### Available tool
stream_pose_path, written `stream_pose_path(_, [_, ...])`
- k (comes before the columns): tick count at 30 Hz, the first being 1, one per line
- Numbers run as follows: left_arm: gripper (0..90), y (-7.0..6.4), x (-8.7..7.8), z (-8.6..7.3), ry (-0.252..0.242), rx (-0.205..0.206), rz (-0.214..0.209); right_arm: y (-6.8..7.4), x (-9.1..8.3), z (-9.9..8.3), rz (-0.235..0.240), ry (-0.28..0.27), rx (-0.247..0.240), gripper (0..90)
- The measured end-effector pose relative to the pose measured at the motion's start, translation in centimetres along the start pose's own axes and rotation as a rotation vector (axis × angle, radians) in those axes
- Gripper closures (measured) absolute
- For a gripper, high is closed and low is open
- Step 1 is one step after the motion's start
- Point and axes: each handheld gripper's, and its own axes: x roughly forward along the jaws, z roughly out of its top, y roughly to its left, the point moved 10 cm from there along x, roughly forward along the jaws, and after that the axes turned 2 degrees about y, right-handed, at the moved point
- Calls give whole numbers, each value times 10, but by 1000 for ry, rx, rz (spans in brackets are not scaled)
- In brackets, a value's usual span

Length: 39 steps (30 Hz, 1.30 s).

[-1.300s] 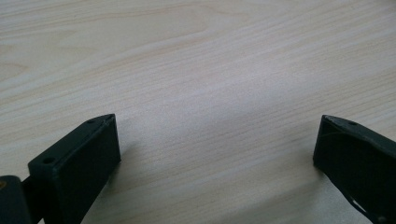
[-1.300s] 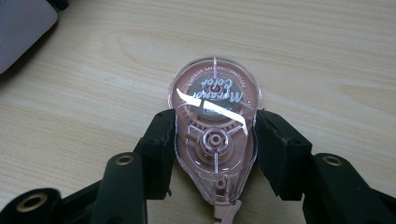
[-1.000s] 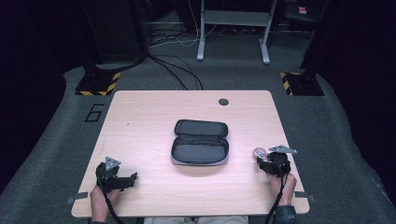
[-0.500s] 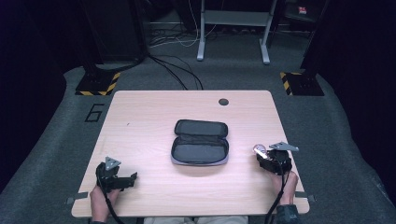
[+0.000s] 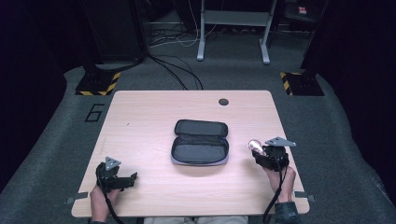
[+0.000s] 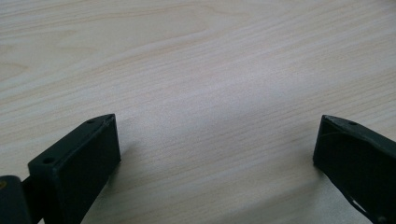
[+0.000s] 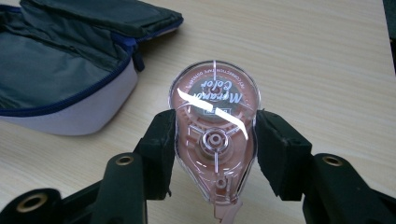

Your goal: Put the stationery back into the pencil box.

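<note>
The bench (image 5: 140, 126) carried one pouch (image 5: 200, 142), lying unzipped and flat at its middle, unmoved since a second earlier. Your right gripper (image 7: 212, 140) had shifted slightly toward the pouch and sat just right of it, jaws clamped on the one pink correction tape dispenser (image 7: 214, 126), held above the bench. Your left gripper (image 6: 215, 144), well left of the pouch, stayed put, jaws wide apart over bare wood.

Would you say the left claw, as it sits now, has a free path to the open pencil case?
Probably yes: the left claw is open and holds nothing, and bare table lies between it and the pencil case.
</note>
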Motion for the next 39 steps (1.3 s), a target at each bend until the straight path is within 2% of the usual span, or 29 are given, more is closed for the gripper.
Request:
stream_pose_path(2, [5,0,0,0,0,0,0,4,-2,4,4,11,-11,496])
stream_pose_path(6, [5,0,0,0,1,-1,0,14,-1,16,24,-10,-30,496])
stream_pose_path(8, [5,0,0,0,0,0,0,15,-2,18,25,-9,-39,496])
stream_pose_path(18, [5,0,0,0,0,0,0,40,4,37,74,-15,-77,496])
stream_pose_path(29, [5,0,0,0,0,-1,0,74,20,55,144,-5,-137,496])
stream_pose_path(39, [5,0,0,0,0,-1,0,101,40,63,208,10,-153,495])
